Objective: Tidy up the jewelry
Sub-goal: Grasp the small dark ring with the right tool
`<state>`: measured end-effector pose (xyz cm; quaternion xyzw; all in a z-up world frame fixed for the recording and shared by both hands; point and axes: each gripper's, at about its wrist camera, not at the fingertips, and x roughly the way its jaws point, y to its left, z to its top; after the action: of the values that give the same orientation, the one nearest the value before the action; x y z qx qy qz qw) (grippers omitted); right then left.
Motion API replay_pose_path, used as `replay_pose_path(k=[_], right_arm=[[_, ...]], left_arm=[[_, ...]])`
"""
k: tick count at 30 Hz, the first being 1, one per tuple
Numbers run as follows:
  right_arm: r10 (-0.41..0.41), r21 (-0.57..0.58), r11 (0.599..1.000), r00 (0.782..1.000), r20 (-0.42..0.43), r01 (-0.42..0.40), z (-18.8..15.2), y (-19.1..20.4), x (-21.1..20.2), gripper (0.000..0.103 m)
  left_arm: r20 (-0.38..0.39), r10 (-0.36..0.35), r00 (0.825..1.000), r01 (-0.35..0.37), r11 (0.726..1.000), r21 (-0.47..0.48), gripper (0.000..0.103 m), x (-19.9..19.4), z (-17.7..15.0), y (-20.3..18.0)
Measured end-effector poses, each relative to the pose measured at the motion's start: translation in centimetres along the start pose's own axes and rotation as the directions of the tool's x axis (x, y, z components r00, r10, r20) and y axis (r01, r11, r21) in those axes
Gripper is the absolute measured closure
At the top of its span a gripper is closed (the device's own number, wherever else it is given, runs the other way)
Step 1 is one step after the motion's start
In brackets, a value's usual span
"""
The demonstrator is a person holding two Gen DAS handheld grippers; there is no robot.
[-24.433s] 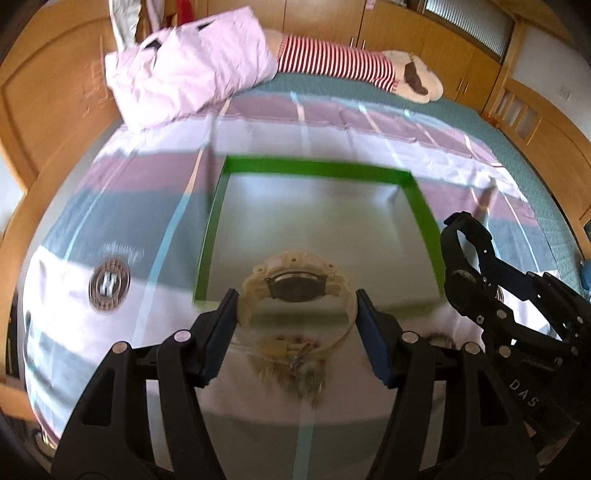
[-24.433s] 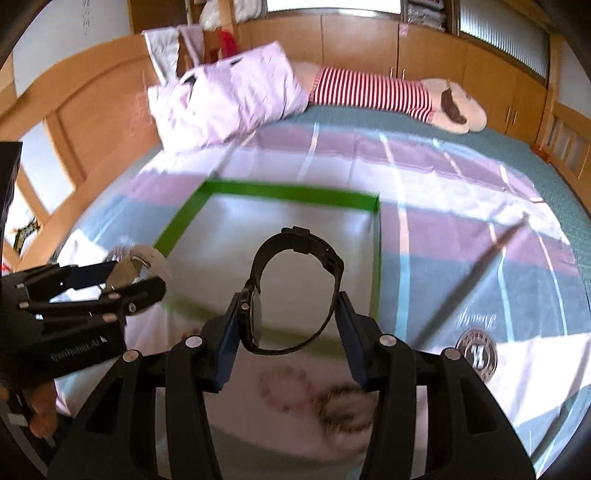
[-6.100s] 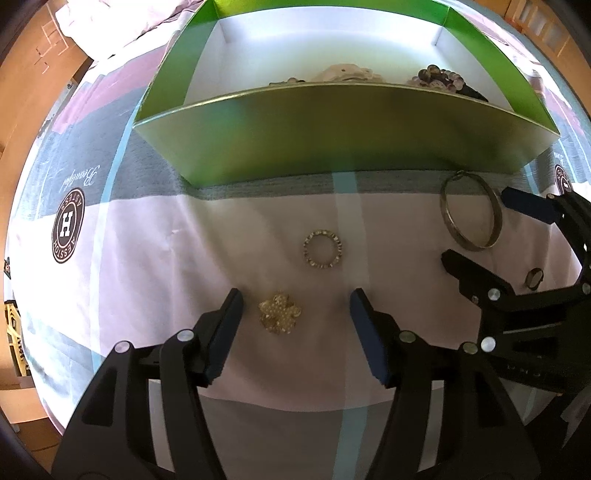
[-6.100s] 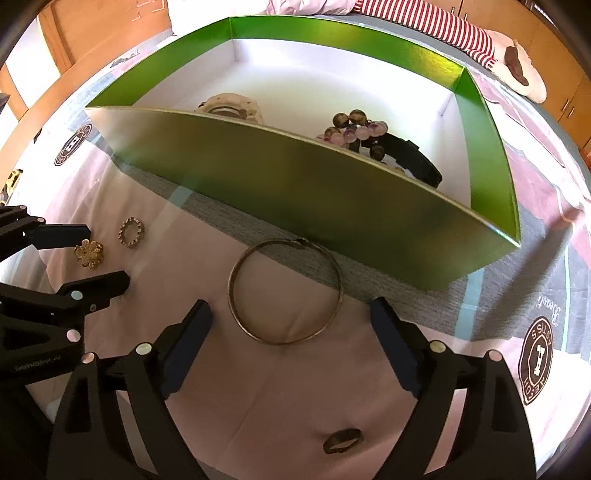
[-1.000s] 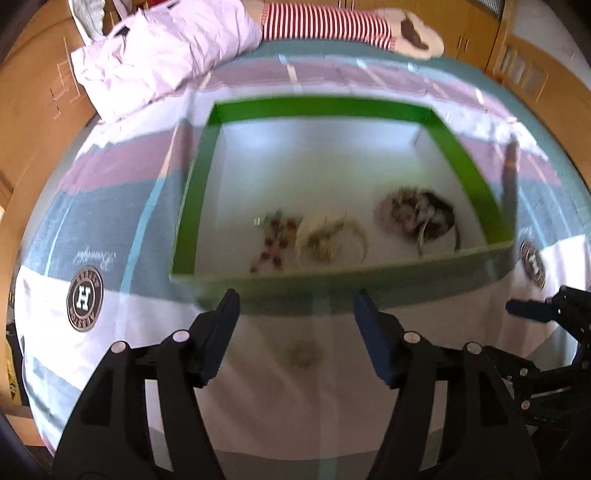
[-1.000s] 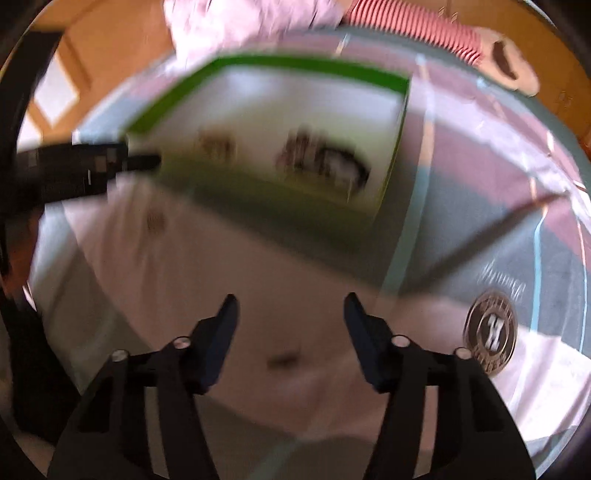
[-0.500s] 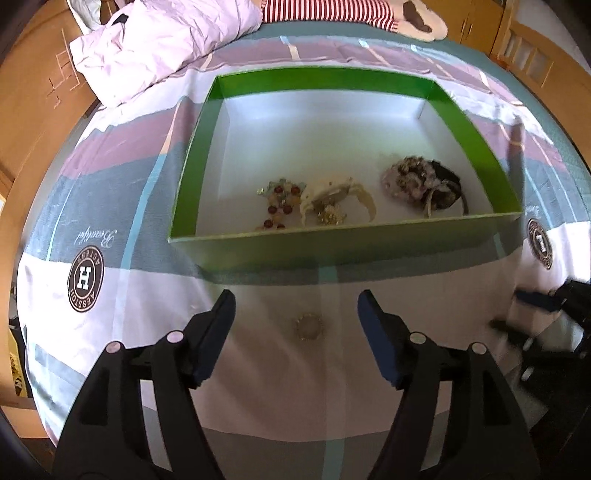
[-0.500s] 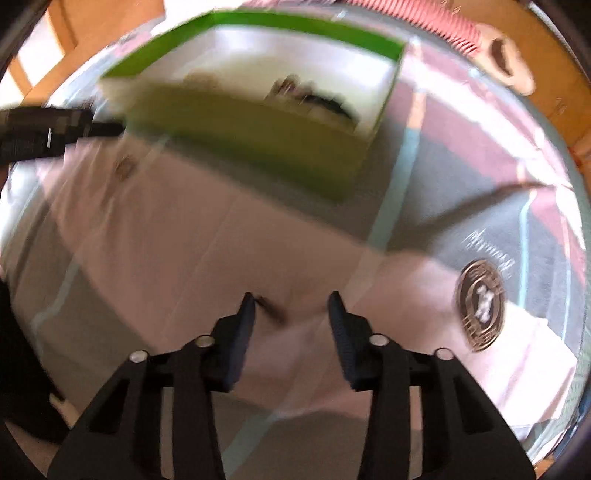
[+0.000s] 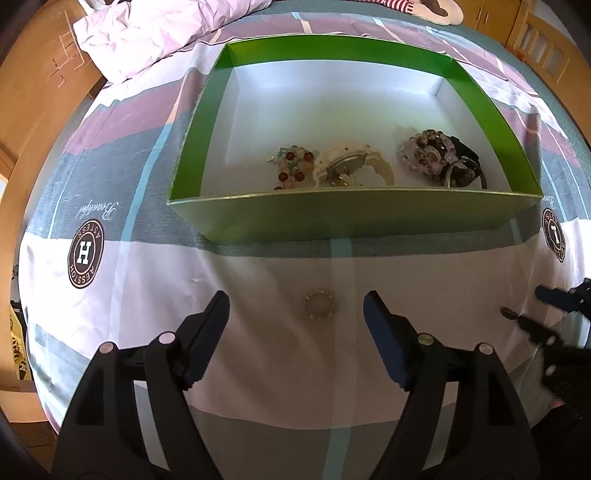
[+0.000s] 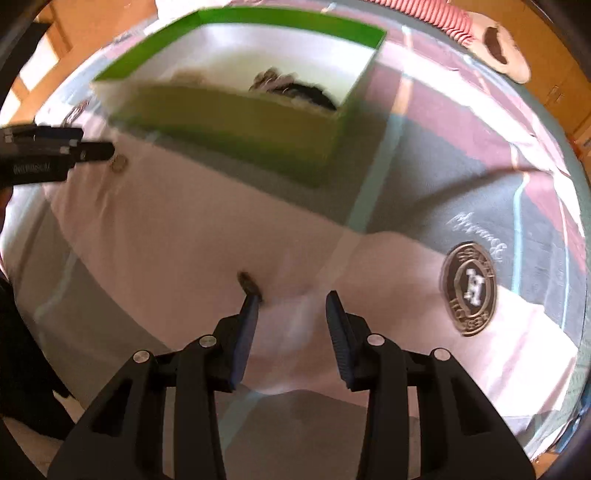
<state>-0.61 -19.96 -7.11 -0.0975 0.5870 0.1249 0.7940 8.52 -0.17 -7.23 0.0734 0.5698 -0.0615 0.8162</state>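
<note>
A small sparkly ring-shaped piece [image 9: 320,303] lies on the pale bedspread, level with the tips of my left gripper [image 9: 295,301]. Its jaws are opening and stand well apart from the piece on both sides. A small dark ring [image 10: 248,282] lies on the cloth just ahead of the left fingertip of my right gripper [image 10: 293,301], outside the empty gap between its open jaws. The green box [image 9: 354,218] beyond holds a bead bracelet [image 9: 295,166], a cream watch [image 9: 351,166] and a dark heap of beads and a black watch [image 9: 439,158].
The box [image 10: 236,125] stands in the middle of a striped bedspread with round logo patches [image 9: 86,253] [image 10: 469,288]. A pink pillow [image 9: 159,33] lies at the head of the bed. My right gripper [image 9: 532,308] is at the right edge of the left wrist view, near the dark ring [image 9: 509,313].
The left jaws have spread wider around the sparkly piece. The right jaws narrowed about a second ago, and the dark ring has come up to their left fingertip.
</note>
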Motion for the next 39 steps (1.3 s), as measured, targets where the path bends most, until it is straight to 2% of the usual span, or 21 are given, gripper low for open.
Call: replay_pose_path(k=[3,6,8,14,22,24,26,31,33,36,39], right_arm=[[0.061,-0.067,0.996,0.997,0.053,-0.058,0.0,2.0,-1.0,0.063],[0.067,-0.051,0.997,0.995,0.076,-0.063,0.2,1.7,-1.7,0.063],[0.067,-0.034,0.997,0.996,0.063,-0.065,0.2,1.2,-1.3,0.063],[0.005,-0.047,0.999,1.000,0.006,-0.004,0.3,1.5,-0.1,0.063],[0.021,-0.100,0.995,1.000,-0.002,-0.021,0.2,2.9,0.4,0.063],[0.026,-0.112,0.993,0.999,-0.019,-0.028,0.1,3.5,0.8,0.077],[0.030,-0.126,0.991,0.999,-0.037,-0.035,0.1,3.9,1.4,0.085],[0.049,-0.128,0.991,0.999,-0.007,-0.049,0.4,4.4,1.7,0.086],[0.059,-0.129,0.990,0.998,0.036,-0.053,0.9,4.8,1.8,0.093],[0.068,-0.080,0.995,0.993,0.101,-0.060,1.7,5.0,2.1,0.094],[0.089,-0.058,0.995,0.992,0.092,-0.084,2.1,4.3,1.8,0.094]], left_arm=[[0.004,-0.002,1.000,0.002,1.000,0.019,0.025,-0.2,-0.3,-0.5],[0.000,0.004,1.000,-0.004,1.000,0.019,0.025,-0.2,-0.4,-0.5],[-0.005,0.009,1.000,-0.009,1.000,0.014,0.025,0.0,-0.5,-0.3],[-0.008,0.010,1.000,-0.010,1.000,0.010,0.024,0.0,-0.5,-0.1],[-0.009,0.008,1.000,-0.008,1.000,0.024,0.024,0.1,-0.7,-0.6],[-0.010,0.008,1.000,-0.008,1.000,0.027,0.024,0.1,-0.7,-0.8],[-0.012,0.010,1.000,-0.010,0.999,0.030,0.024,0.2,-0.8,-0.8],[-0.015,0.015,1.000,-0.014,0.999,0.035,0.023,0.3,-1.0,-0.8],[-0.017,0.017,1.000,-0.017,0.999,0.037,0.023,0.4,-1.0,-0.8],[-0.022,0.021,1.000,-0.020,0.999,0.034,0.023,0.6,-1.0,-0.6],[-0.027,0.010,1.000,-0.010,1.000,0.012,0.022,0.7,-0.8,-0.1]])
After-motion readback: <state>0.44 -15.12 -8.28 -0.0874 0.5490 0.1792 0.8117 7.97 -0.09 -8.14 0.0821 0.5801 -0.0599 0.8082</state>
